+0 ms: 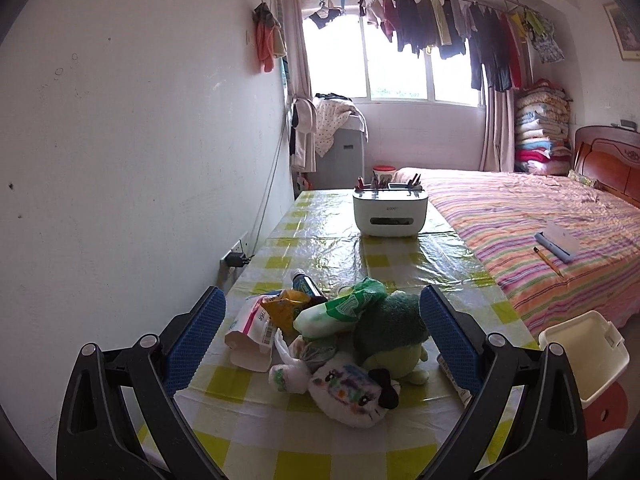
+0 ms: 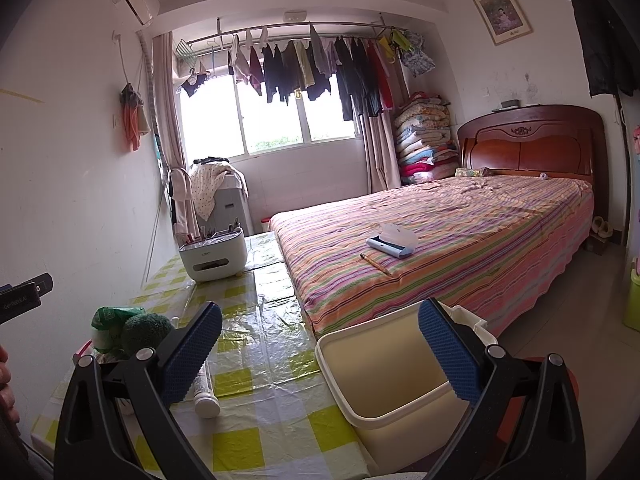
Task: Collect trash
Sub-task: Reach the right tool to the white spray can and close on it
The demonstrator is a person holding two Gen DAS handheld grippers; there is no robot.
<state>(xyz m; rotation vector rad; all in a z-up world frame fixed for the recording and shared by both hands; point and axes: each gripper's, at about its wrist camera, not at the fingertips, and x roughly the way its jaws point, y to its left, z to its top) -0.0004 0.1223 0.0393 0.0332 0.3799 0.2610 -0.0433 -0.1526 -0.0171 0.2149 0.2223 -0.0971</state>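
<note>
A heap of trash and toys lies on the checked table (image 1: pixel 392 264): a white and pink pouch (image 1: pixel 252 334), a yellow wrapper (image 1: pixel 286 308), a green and white bag (image 1: pixel 340 308), a small dark bottle (image 1: pixel 304 282) and crumpled white plastic (image 1: pixel 288 372). A green plush (image 1: pixel 394 328) and a white plush (image 1: pixel 352 394) lie among them. My left gripper (image 1: pixel 320 336) is open, its fingers straddling the heap without touching it. The cream bin (image 2: pixel 384 368) stands off the table's right edge. My right gripper (image 2: pixel 320 352) is open above the bin's near rim, and a white tube (image 2: pixel 204 390) lies by its left finger.
A white tissue box organiser (image 1: pixel 390 212) stands further back on the table. The wall runs along the left side. A bed with a striped cover (image 2: pixel 460 240) lies to the right, with a blue case (image 2: pixel 392 242) and a pencil (image 2: pixel 376 264) on it. A red stool (image 1: pixel 608 408) is under the bin.
</note>
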